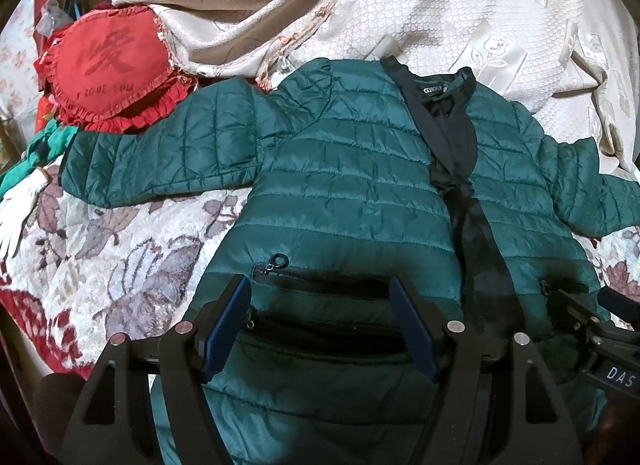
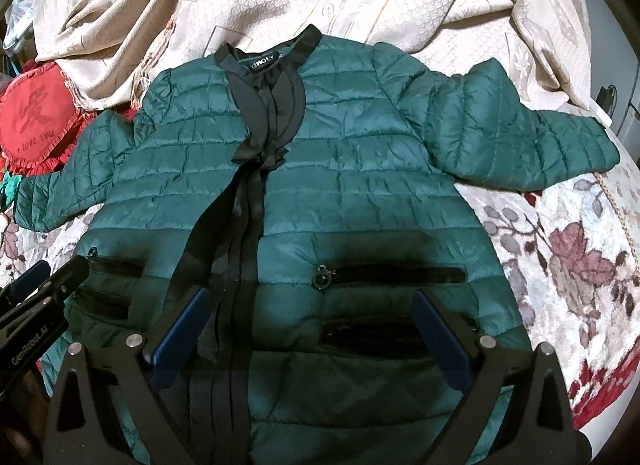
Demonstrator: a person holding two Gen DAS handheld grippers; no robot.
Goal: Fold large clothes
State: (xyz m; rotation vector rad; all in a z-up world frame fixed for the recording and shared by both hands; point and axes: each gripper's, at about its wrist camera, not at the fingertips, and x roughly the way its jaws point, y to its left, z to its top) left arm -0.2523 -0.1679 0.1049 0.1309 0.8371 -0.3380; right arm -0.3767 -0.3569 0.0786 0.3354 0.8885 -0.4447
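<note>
A dark green quilted jacket (image 1: 352, 185) lies flat, front up, on a floral bedspread, collar far, both sleeves spread out sideways; it also shows in the right wrist view (image 2: 360, 169). Black trim runs down its front. My left gripper (image 1: 320, 285) is open above the jacket's left pocket zip, near the hem. My right gripper (image 2: 310, 297) is open above the right pocket zip (image 2: 396, 273), near the hem. Neither holds anything. The right gripper's body (image 1: 600, 329) shows at the left wrist view's right edge.
A red heart-shaped pillow (image 1: 108, 65) lies beyond the left sleeve. A crumpled beige cover (image 1: 400, 5) is bunched behind the collar. Green cloth and a white glove (image 1: 20, 213) lie at the left edge. The floral bedspread (image 2: 568, 249) extends right.
</note>
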